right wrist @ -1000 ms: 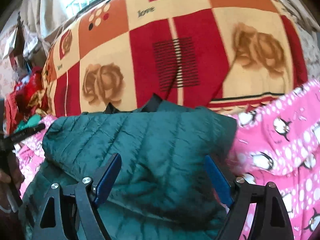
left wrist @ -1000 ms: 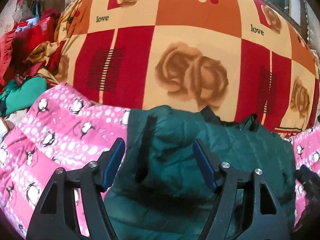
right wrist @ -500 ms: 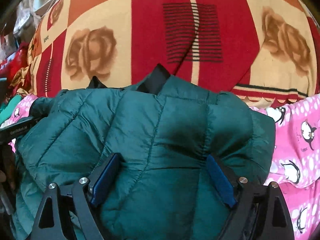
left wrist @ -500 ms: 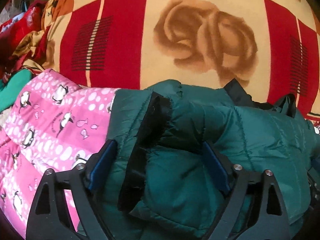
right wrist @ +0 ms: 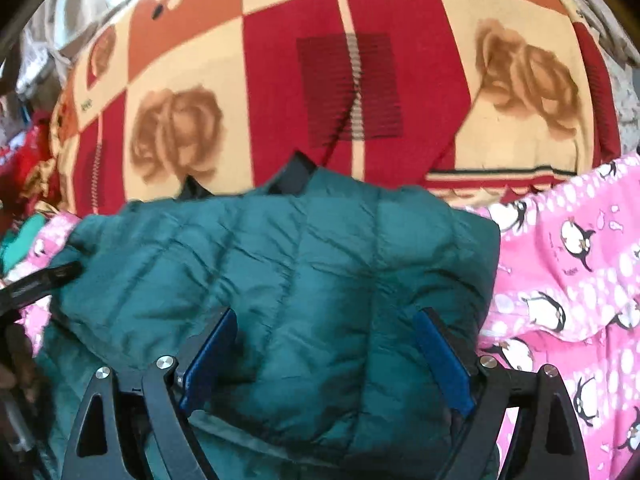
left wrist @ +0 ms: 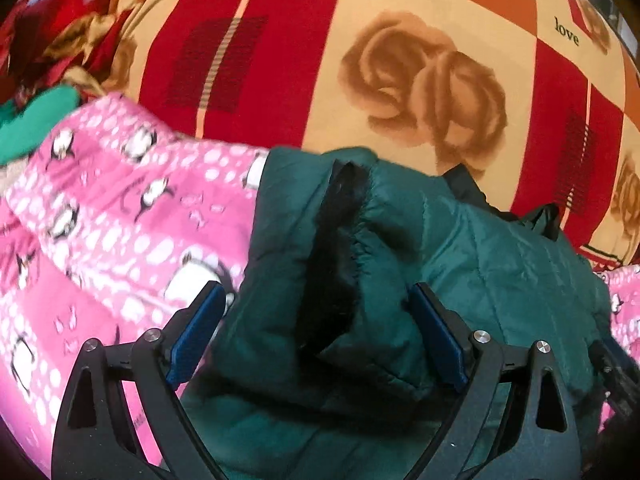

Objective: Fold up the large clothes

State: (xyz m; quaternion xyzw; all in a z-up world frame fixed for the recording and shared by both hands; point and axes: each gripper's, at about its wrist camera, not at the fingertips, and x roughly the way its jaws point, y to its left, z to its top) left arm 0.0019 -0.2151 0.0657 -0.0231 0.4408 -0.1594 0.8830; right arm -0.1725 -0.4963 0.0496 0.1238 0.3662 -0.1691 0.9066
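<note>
The jacket [left wrist: 400,280] lies folded over on the pink blanket [left wrist: 120,220], with the left gripper [left wrist: 316,332] spread wide astride its cuffed sleeve end and the right gripper [right wrist: 324,356] spread wide astride the quilted back, neither gripping. To finish this fold well, press both sides down evenly and square the edges before the next fold. The only legible writing is "love" on the checked blanket [right wrist: 280,60] behind.

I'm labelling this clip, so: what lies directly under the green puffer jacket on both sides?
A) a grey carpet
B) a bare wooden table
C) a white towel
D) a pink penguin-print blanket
D: the pink penguin-print blanket shows left of the green puffer jacket in the left wrist view and right of it in the right wrist view.
</note>
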